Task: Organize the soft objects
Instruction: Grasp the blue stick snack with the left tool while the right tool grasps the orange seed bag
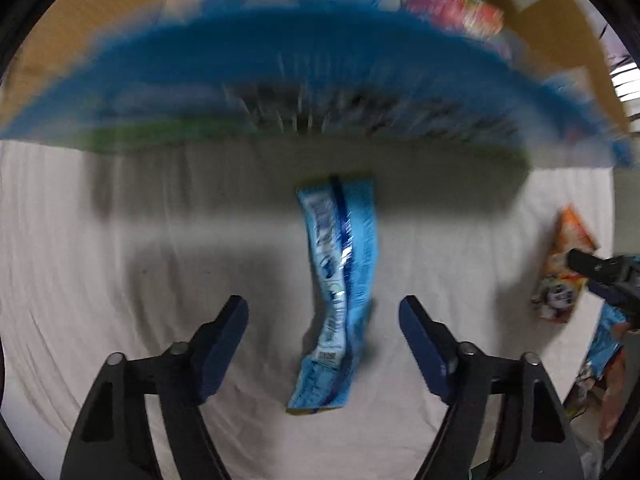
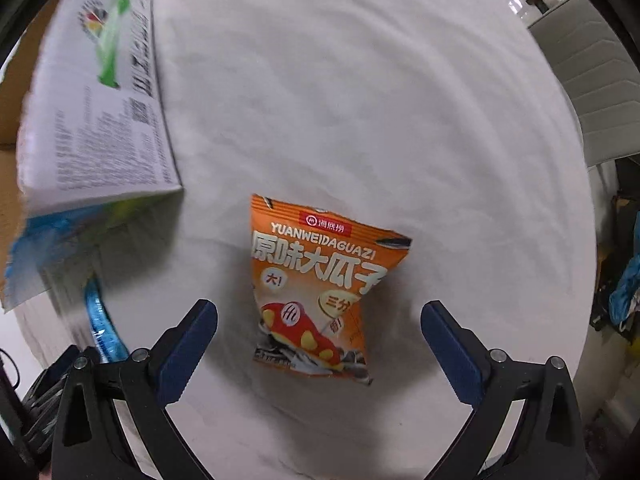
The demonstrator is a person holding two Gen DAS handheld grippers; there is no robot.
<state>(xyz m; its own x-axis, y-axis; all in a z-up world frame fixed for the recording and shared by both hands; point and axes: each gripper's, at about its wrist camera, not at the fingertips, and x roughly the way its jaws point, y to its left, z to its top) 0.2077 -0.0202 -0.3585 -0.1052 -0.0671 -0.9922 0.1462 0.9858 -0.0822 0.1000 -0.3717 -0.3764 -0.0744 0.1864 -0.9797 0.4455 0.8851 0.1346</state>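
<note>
Left wrist: left hand-held gripper (image 1: 323, 322) points down, released, straddling blue packet (image 1: 338, 280).

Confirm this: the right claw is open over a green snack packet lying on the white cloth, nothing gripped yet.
Wrong on one point: the snack packet is orange, not green, as the right wrist view shows. The rest stands: the right claw is open above it on the white cloth, gripping nothing.

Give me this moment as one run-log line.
left gripper: open over blue packet | right gripper: open over orange packet | neither gripped
</note>
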